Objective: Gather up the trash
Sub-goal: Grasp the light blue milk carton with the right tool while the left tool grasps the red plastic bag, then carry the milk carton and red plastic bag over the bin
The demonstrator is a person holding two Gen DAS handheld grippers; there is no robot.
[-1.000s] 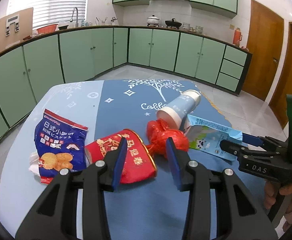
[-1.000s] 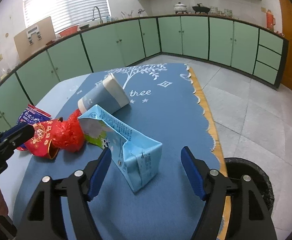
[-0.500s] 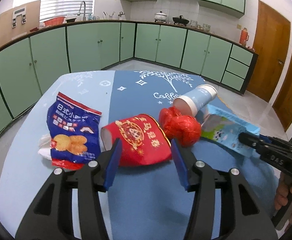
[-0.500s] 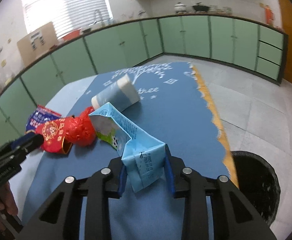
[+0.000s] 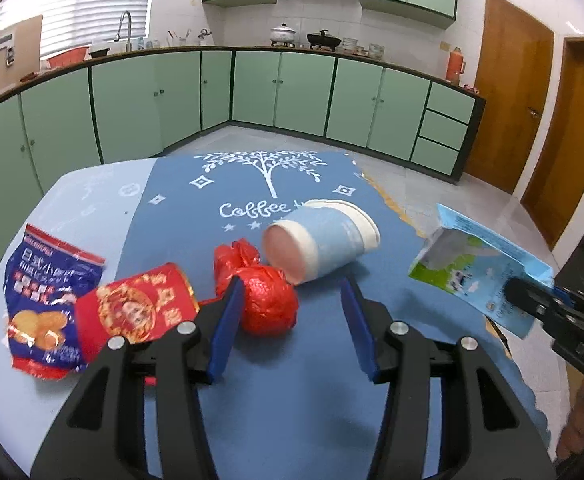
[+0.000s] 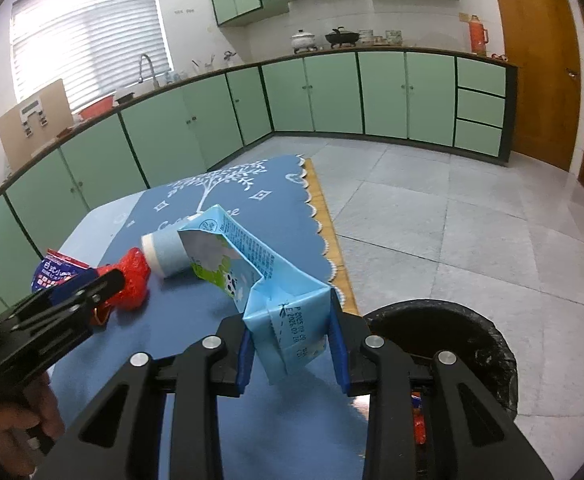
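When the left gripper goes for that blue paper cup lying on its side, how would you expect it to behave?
The blue paper cup lies on its side on the tablecloth, so a nudge would probably roll it in a curve, since it tapers. It looks empty, so likely light. Its thin paper wall may crumple if the left gripper squeezes it hard.

The milk carton (image 6: 252, 264) hides part of the paper cup (image 6: 164, 254).

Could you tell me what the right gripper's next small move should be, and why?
Probably carry the milk carton rightward over the black-lined bin and release. The right gripper is shut on the carton, lifted off the table, and the bin sits just beside the table edge.
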